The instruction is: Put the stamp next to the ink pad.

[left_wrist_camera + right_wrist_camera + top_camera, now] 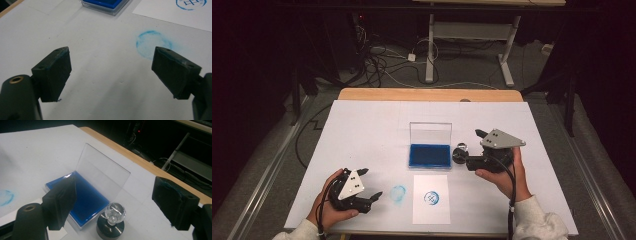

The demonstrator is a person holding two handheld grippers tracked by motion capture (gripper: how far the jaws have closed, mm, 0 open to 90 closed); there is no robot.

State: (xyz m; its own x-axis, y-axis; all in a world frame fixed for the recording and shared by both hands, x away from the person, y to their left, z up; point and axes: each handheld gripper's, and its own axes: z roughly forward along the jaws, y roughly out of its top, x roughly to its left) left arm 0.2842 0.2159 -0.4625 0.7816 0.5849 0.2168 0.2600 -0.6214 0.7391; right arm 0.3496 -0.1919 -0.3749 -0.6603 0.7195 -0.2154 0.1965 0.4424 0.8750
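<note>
Tongs, both wide and empty, hover over white table (pixel 362 130) in dark room.

No legible text, brand or number anywhere. Only mark: a blue round stamp print (pixel 431 197) on the white paper sheet (pixel 431 212), with crossed lines inside, too small to read as characters; its lower part also shows in the left gripper view. A blank blue smudged ring (pixel 153 45) sits on the table cover (pixel 362 130) beside the sheet, no characters in it.
</note>
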